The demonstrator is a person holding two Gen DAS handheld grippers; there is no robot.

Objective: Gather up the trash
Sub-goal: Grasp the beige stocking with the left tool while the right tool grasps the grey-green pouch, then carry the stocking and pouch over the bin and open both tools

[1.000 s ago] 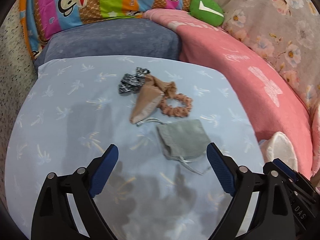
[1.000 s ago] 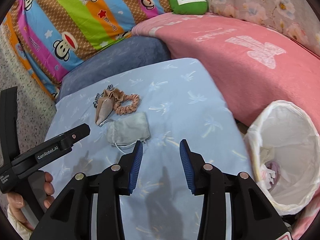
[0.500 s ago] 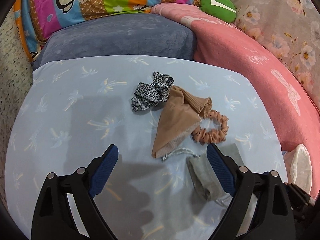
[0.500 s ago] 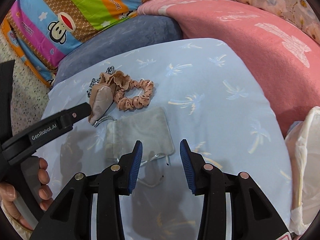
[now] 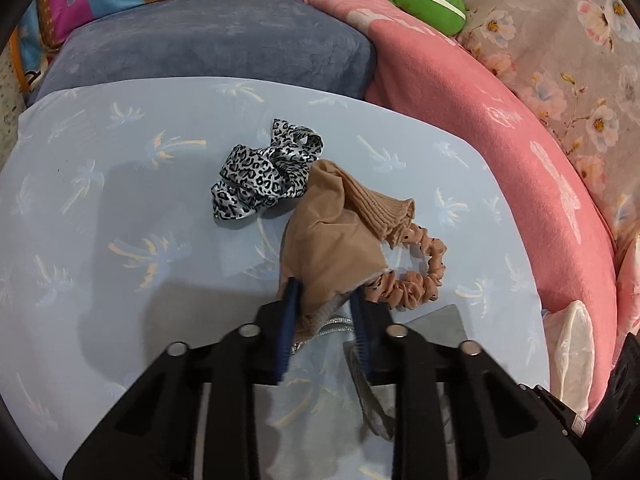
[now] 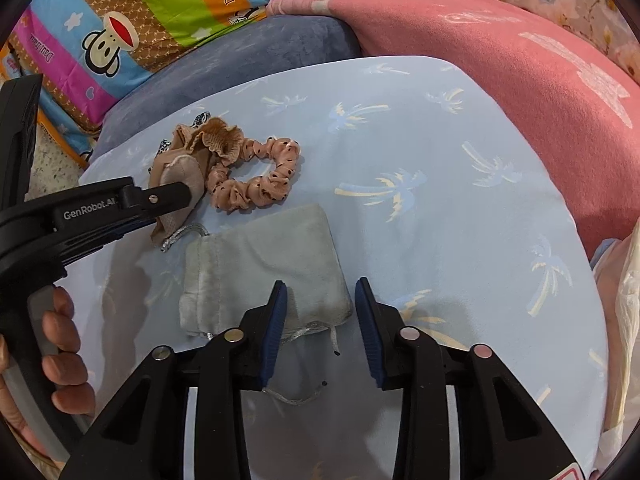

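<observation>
Your left gripper (image 5: 323, 312) has its jaws drawn narrow around the near end of the tan stocking (image 5: 332, 248); the blue pads press the fabric from both sides. In the right wrist view the same gripper (image 6: 176, 196) reaches in from 9 o'clock and meets the stocking (image 6: 180, 176) at its lower end. The stocking lies on the pale blue sheet (image 5: 120, 200), its ribbed cuff pointing to 1 o'clock.

Touching the stocking at 11 o'clock is a leopard-print scrunchie (image 5: 264, 172). At 4 o'clock of the stocking, partly tucked under it, is a peach dotted scrunchie (image 5: 416, 276); it shows whole in the right view (image 6: 256, 180).

Your right gripper (image 6: 321, 320) has its jaws at a moderate gap, holding nothing. They hover over the near right corner of the grey drawstring pouch (image 6: 264, 264); whether the left pad touches the pouch, you cannot tell. The pouch's silver cord (image 6: 296, 398) trails toward 6 o'clock.

A white trash bag (image 6: 624, 320) sits at 3 o'clock, off the sheet's edge. A pink blanket (image 6: 500, 60) lies at 1 o'clock and a blue-grey cushion (image 5: 208, 48) at 12 o'clock.
</observation>
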